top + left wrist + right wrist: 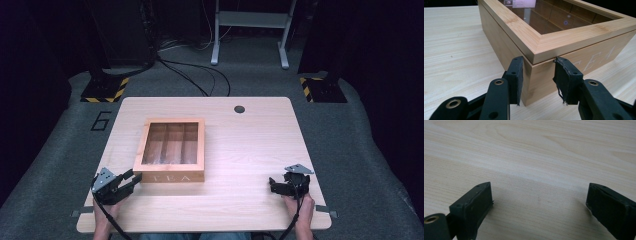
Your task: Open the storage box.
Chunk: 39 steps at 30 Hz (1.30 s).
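Observation:
A wooden tea box (172, 177) with a glass lid and "TEA" on its front stands left of centre on the light wood table (250, 150). My left gripper (135, 176) is at the box's near left corner. In the left gripper view the box (574, 37) rises just ahead, lid down. The left gripper (537, 62) straddles that corner, one pad against the side wall and the other against the front face, just under the lid's edge. My right gripper (273, 183) rests near the table's front right, and its jaws (539, 192) stand wide apart over bare wood.
A round cable hole (239, 109) sits near the table's far edge. Beyond the table are a grey metal frame (250, 30), cables on the carpet and two black stands with yellow-black tape (102, 90). A "6" (101, 120) is marked on the floor at left.

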Each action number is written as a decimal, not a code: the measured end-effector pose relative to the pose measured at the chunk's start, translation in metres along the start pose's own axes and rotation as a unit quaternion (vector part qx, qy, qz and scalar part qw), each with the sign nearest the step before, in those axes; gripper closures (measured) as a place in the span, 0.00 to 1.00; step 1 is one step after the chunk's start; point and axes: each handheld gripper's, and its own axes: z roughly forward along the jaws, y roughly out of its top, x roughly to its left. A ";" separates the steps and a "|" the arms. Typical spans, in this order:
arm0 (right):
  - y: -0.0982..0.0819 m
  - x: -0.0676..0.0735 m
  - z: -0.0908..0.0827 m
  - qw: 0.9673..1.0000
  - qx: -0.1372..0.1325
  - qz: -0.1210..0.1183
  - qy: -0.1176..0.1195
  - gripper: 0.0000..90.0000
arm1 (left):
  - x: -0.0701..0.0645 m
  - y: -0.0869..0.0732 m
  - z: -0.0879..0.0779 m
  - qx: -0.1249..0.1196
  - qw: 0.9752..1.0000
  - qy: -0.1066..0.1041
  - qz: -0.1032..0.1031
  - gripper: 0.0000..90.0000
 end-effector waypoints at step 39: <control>0.000 0.000 0.000 1.000 0.000 -0.001 -0.002 0.07 | -0.001 0.014 0.006 -0.041 0.999 0.033 0.012 0.64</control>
